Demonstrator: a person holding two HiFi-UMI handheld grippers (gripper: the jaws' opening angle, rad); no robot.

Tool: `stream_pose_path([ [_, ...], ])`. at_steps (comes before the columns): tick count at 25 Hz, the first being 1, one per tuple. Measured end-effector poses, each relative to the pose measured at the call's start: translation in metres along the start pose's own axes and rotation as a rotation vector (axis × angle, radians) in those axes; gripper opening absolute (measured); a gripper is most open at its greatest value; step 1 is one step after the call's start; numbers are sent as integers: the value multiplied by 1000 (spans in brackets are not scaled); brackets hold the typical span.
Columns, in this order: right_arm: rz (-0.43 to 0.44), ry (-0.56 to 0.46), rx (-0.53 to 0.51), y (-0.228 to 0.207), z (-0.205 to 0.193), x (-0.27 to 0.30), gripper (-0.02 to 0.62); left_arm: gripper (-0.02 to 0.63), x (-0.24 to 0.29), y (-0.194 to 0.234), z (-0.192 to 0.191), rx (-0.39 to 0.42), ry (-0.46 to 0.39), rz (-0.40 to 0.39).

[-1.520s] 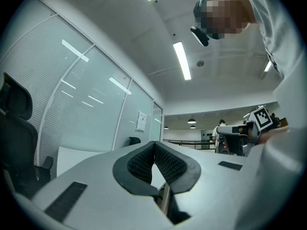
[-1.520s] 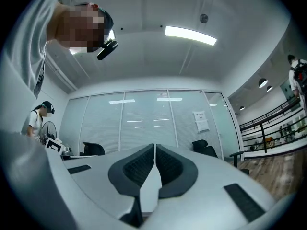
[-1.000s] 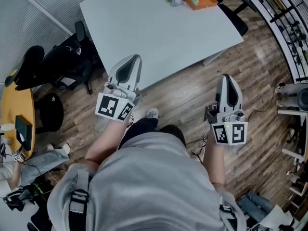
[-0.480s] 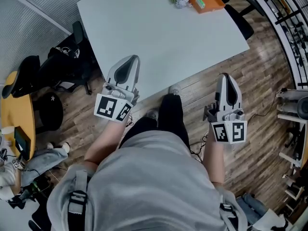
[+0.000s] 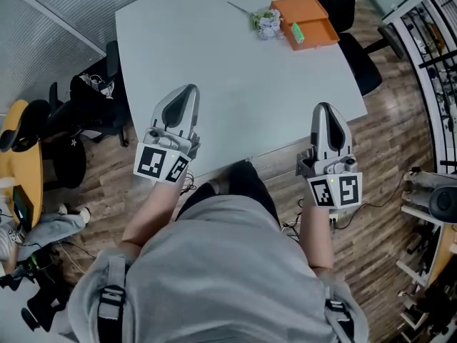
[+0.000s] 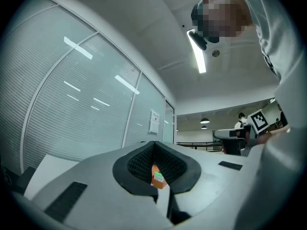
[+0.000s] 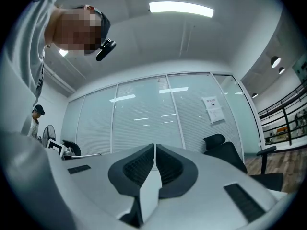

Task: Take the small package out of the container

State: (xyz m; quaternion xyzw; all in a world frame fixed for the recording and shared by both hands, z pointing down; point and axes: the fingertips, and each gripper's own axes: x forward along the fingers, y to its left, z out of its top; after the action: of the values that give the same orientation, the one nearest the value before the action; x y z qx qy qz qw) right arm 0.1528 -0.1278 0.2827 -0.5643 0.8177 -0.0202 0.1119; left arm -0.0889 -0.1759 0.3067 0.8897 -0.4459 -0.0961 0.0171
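Head view, small green package (image 5: 295, 32), long axis diagonal, at the left side of a flat orange container (image 5: 314, 13), well ahead of left gripper (image 5: 187, 93) and right gripper (image 5: 323, 110), left gripper view, jaws tip to tip, empty, package dead ahead, right gripper view, jaws together, empty.

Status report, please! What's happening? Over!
Left gripper, right gripper shut, empty. Small package in orange container, far across table. Flower bunch beside it, not blocking.
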Motion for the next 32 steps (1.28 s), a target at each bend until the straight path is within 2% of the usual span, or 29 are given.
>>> stream_pose_path([
  [7,100,19,-25,-73,5,63,51,20,83,-12,-8,35,-39,45],
  [14,141,66,13,-102,-15,102,51,19,125,-5,-22,31,-14,74],
  [25,91,138,11,-135,-59,149,51,20,166,26,-50,6,22,51],
  [32,40,235,-75,-177,-109,185,52,19,196,44,-84,-6,55,37],
])
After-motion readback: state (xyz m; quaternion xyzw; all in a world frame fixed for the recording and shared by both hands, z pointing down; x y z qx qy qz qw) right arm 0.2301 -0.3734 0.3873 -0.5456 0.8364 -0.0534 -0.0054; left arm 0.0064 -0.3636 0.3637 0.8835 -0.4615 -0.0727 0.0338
